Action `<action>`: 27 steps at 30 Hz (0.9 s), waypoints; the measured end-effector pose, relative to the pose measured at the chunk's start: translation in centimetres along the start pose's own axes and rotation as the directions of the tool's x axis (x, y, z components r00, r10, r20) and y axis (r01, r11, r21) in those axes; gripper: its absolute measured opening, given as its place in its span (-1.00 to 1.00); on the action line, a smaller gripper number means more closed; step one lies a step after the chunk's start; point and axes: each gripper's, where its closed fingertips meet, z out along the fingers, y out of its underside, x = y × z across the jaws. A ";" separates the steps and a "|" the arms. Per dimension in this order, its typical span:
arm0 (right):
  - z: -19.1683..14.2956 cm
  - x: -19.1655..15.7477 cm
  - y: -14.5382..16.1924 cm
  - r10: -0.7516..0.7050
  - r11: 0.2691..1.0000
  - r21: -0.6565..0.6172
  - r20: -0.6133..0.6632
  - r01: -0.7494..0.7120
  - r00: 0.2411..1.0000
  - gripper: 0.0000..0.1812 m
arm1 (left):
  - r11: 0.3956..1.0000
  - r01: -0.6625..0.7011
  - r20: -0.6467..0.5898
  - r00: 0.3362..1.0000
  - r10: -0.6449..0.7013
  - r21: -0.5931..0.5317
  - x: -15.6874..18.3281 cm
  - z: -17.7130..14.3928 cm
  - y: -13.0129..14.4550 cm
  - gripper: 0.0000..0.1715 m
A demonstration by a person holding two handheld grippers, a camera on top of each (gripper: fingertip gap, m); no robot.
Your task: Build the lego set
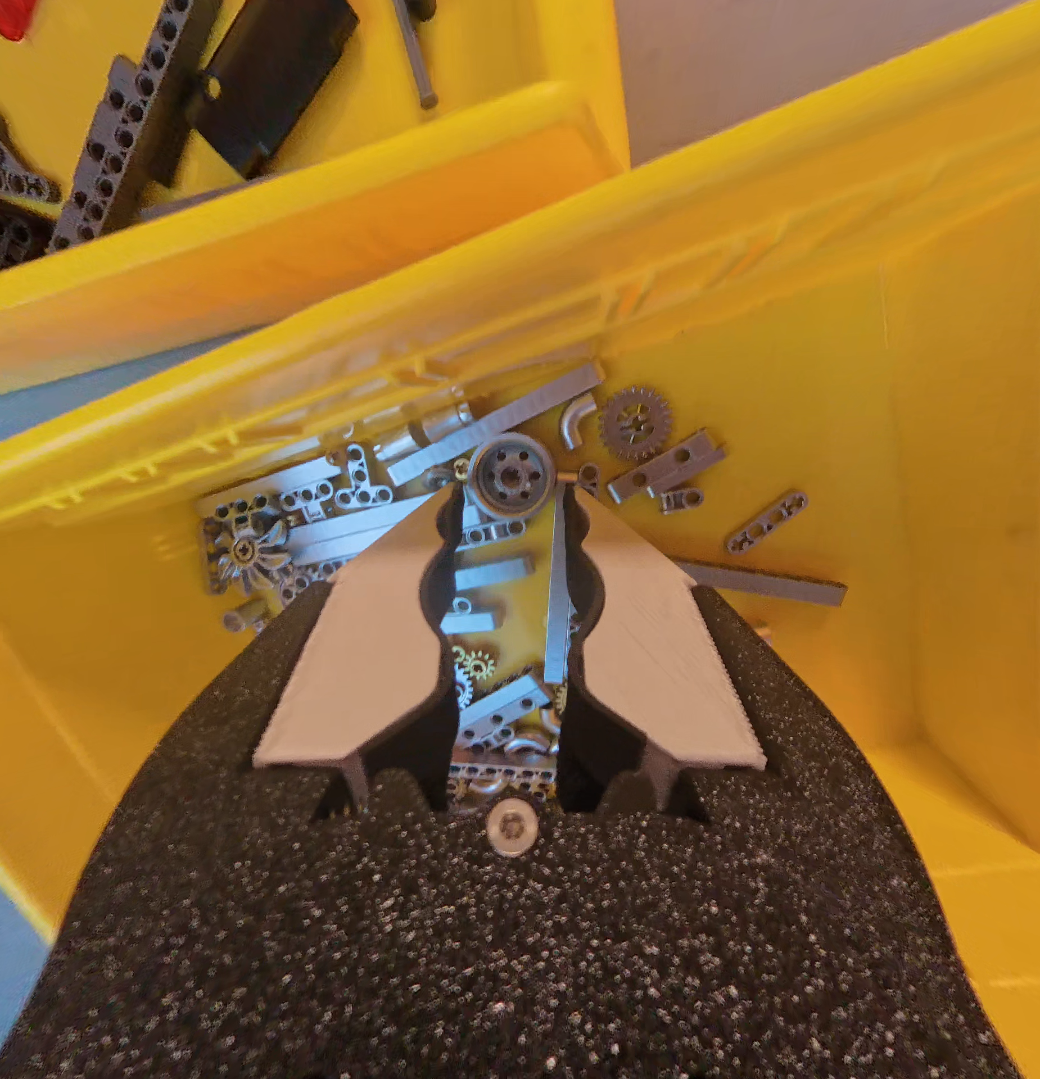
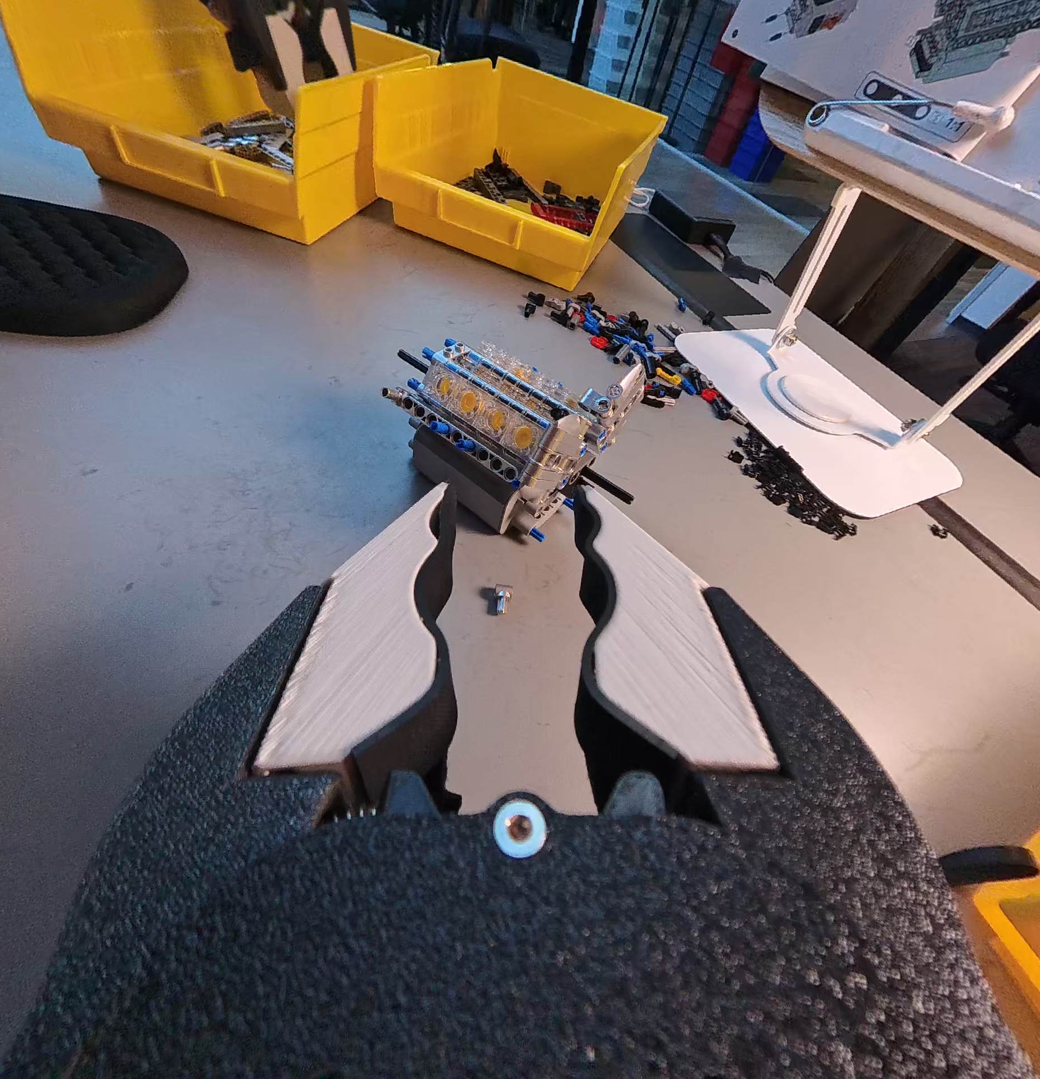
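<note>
My left gripper [image 1: 512, 493] is open and reaches down into a yellow bin [image 1: 798, 362] of grey construction-toy parts. A grey wheel hub [image 1: 510, 476] lies just beyond its fingertips. A long thin grey beam [image 1: 555, 595] runs along the inner side of the right finger; I cannot tell if it touches. Grey beams, a gear [image 1: 635, 423] and a fan piece [image 1: 246, 552] lie around. My right gripper [image 2: 515, 496] is open and empty above the grey table [image 2: 214, 467]. A small silver pin [image 2: 502, 598] lies on the table between its fingers. A brick-built engine model [image 2: 506, 420] stands just beyond its tips.
Two yellow bins [image 2: 173, 163] [image 2: 506, 228] stand at the back; the other gripper [image 2: 284, 41] dips into the left one. A black padded mat [image 2: 68, 263] lies left. A white stand [image 2: 821, 420] holds a sheet at right. Loose coloured pins [image 2: 623, 333] and black bits [image 2: 792, 490] lie beside it. The tips of one gripper are about 50 centimeters away from the tips of the other. The fan piece [image 1: 246, 552] lies around 9 centimeters away from my left fingertips.
</note>
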 end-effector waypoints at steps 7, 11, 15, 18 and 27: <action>-0.1 0.2 0.2 0.009 1.000 -0.001 -0.007 -0.009 1.000 -0.56 | 0.998 0.014 -0.081 0.996 -0.019 -0.056 1.4 0.6 1.7 -0.65; 0.0 0.1 0.3 0.011 1.000 -0.005 0.002 -0.011 1.000 -0.56 | 0.995 0.037 -0.085 0.995 -0.045 -0.095 1.7 -0.6 3.9 -0.65; 0.2 0.0 0.4 0.010 1.000 -0.011 0.007 -0.010 1.000 -0.56 | 0.992 0.051 -0.051 0.997 -0.057 -0.116 1.5 -1.4 5.3 -0.65; 0.2 0.0 0.3 0.008 1.000 -0.008 0.003 -0.008 1.000 -0.56 | 0.992 0.057 -0.018 0.998 -0.060 -0.116 1.0 -1.7 5.7 -0.65; 0.2 0.2 0.1 0.004 1.000 -0.006 -0.009 -0.004 1.000 -0.56 | 1.000 0.001 0.005 1.000 -0.001 0.000 3.0 -3.6 2.9 -0.62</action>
